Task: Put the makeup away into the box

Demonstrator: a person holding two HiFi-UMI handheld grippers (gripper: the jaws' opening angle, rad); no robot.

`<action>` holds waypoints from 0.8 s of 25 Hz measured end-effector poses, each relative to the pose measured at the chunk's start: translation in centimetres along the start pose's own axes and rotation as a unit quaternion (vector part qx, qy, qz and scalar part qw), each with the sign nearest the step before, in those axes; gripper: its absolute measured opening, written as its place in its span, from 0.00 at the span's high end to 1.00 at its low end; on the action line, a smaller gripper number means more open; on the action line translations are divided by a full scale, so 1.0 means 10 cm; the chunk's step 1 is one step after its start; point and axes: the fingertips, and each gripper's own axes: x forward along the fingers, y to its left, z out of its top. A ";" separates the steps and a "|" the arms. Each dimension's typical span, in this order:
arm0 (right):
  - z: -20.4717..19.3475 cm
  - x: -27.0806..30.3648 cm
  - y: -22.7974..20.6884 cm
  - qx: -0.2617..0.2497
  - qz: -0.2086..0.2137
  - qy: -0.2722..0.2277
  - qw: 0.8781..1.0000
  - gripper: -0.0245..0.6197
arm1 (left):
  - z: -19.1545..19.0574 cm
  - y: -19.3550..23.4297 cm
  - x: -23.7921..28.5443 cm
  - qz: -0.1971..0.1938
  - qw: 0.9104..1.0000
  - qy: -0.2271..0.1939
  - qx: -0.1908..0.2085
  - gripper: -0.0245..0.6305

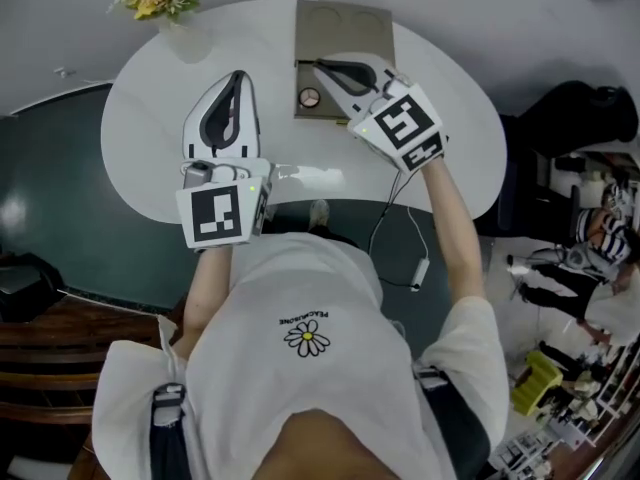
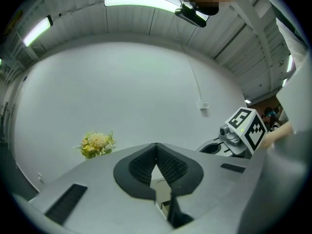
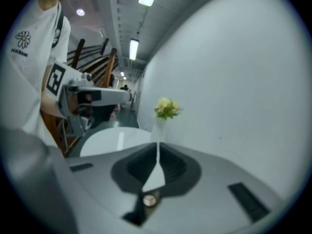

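Makeup, head view: one small round compact (image 1: 309,97) is lying on the near left part of the tan box (image 1: 345,28), at the far middle of the white bench (image 1: 440,118). Whether it is sitting inside a recess is unclear, and nothing else is showing in the box. The right claw (image 1: 320,65) is hovering over the box with the compact just near-left of its tip. The left claw (image 1: 238,76) is hanging well apart to the left. The compact is round, with no long axis, so the right hand looks better placed.

Left gripper view: jaws are meeting at the tips, gripping nothing, and flowers (image 2: 96,144) are showing beyond.

Right gripper view: jaws are likewise together and empty, with the compact (image 3: 149,200) showing below them.
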 end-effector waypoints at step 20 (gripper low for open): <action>0.55 -1.09 0.14 0.136 -0.196 -0.185 0.953 0.90 | 0.33 -0.31 0.05 -0.051 0.998 -0.039 0.003 0.93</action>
